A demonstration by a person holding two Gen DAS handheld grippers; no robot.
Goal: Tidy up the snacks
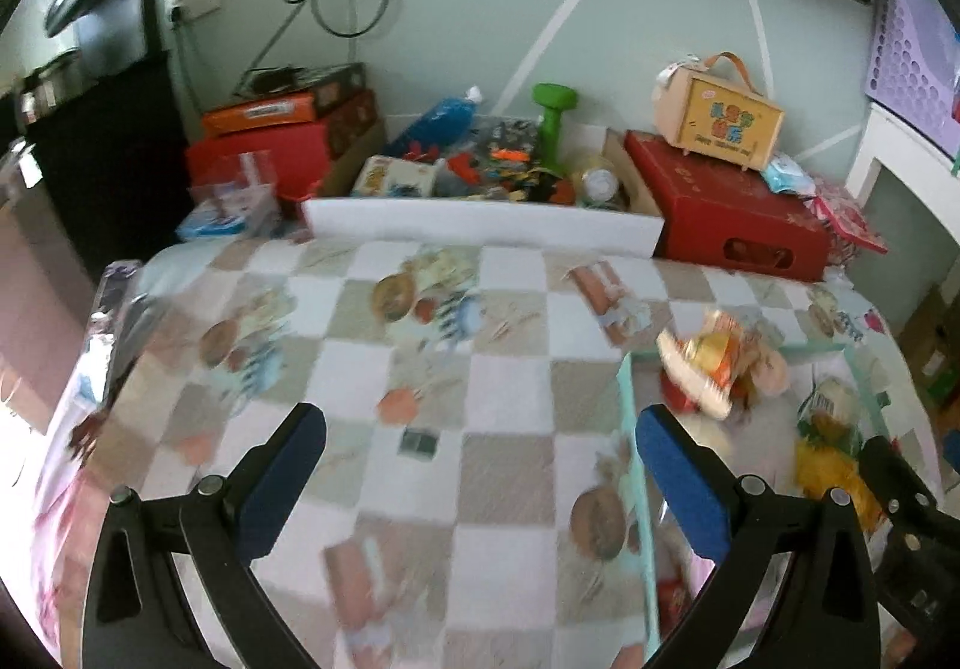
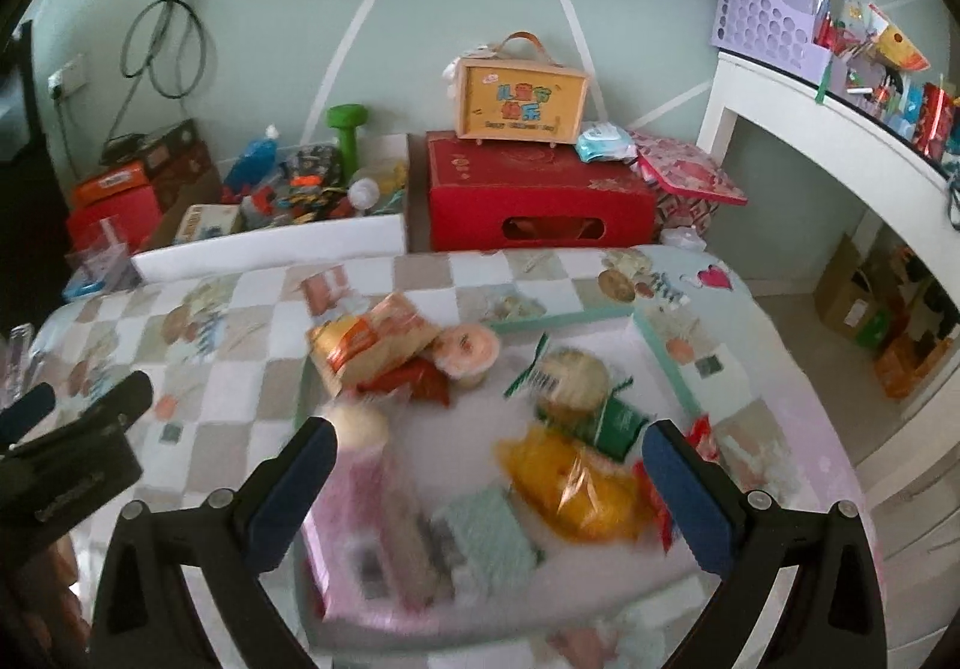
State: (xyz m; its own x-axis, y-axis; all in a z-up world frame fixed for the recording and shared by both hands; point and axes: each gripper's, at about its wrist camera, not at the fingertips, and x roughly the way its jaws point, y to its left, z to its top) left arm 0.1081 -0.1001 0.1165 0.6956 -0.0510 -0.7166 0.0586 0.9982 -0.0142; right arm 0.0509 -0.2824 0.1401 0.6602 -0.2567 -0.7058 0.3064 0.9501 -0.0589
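Checkered cloth [image 2: 234,363], printed with food pictures, is covering the table, and nearly all the snacks are lying in a shallow tray with a mint-green rim [image 2: 666,354] on the right-hand part of it. Judging from that, the gathering is looking mostly done, though the pile inside is sitting loose rather than sorted.

In the right wrist view, an orange snack bag [image 2: 372,342] is leaning on a red packet [image 2: 420,384] at the tray's far left corner, with a peach jelly cup [image 2: 471,351] just beside them. A round wrapped cake [image 2: 573,378] is lying near the middle, a green packet [image 2: 618,423] touching it, and a yellow crinkled bag [image 2: 576,483] is resting nearer the camera. A pink box [image 2: 354,537] and a pale teal packet [image 2: 486,540] are lying at the near edge, both blurred.

The right gripper [image 2: 489,489] is hovering over the tray with its jaws spread wide, grasping nothing. The left gripper [image 1: 480,483] is hanging over bare cloth left of the tray, likewise released and empty.

What is left, as I read it, is arranging the heap into rows or groups. No stray snack is showing on the open cloth, though blur is making the printed pictures hard to tell from real items.
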